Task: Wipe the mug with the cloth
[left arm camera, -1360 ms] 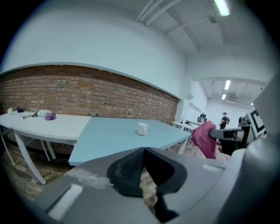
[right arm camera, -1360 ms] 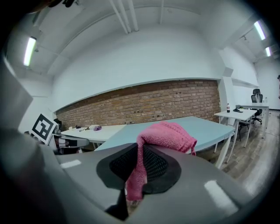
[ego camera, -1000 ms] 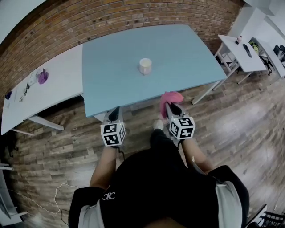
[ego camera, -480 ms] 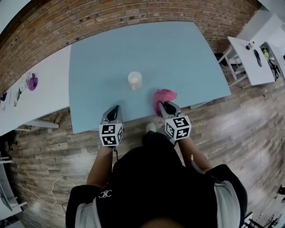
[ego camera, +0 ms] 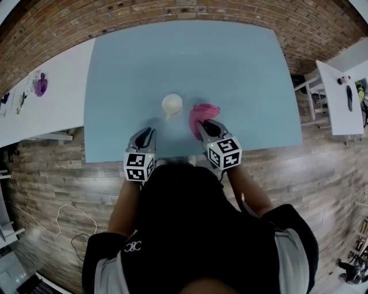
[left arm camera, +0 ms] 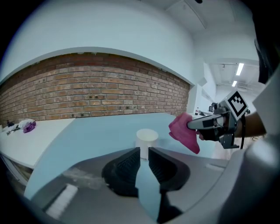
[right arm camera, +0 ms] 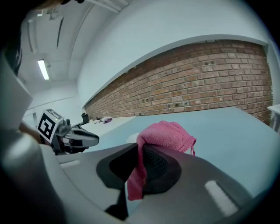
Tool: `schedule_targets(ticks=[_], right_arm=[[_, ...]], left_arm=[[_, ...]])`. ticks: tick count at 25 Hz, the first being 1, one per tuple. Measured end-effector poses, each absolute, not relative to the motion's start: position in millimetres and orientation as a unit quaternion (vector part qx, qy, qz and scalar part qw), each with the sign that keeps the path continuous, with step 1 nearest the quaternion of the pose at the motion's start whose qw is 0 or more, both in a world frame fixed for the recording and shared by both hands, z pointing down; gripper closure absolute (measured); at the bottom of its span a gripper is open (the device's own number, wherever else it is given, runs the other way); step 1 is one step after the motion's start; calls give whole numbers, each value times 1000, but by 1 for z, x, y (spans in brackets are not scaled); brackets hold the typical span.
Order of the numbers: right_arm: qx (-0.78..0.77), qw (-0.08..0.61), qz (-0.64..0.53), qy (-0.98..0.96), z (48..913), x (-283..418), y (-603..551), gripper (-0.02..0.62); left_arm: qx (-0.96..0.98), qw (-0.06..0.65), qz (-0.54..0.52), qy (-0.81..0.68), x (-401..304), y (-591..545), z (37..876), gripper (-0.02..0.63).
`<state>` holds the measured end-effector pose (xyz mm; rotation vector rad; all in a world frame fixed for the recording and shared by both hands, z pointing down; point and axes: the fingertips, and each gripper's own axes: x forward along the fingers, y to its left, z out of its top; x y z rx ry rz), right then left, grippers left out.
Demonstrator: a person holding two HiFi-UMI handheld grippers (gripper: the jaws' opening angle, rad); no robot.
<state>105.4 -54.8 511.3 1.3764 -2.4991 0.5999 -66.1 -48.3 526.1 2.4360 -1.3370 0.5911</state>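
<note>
Jaws of the left gripper (left arm camera: 144,151) stand a narrow slit apart, having just been opening, with nothing between them; beyond their tips the single white cylindrical mug (left arm camera: 146,137) stands upright on the light blue table (ego camera: 241,63), nearer its front edge than its back edge, about midway between its side edges; jaws of the right gripper (right arm camera: 141,153) are clenched on the one pink knitted cloth (right arm camera: 168,134), which bunches over the tips and hangs down between the pads; the cloth is held just right of the mug, apart from it; both grippers reach over the front edge, each bearing one black-and-white marker cube (ego camera: 138,166), two in all; two white tables (ego camera: 46,109) flank the blue one; a brick wall (ego camera: 172,11) runs past the back edge.
</note>
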Motion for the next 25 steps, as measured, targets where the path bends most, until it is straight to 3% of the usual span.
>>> schedule_targets(ticks=[18, 22, 25], right_arm=[[443, 167, 234, -849, 541, 105, -87, 555], [408, 197, 234, -860, 551, 87, -85, 555], [385, 221, 223, -868, 562, 68, -81, 555]], left_arm=[[862, 147, 275, -399, -5, -76, 589, 459], [864, 152, 278, -390, 3, -82, 595, 459], [867, 162, 275, -382, 4, -82, 598, 509]])
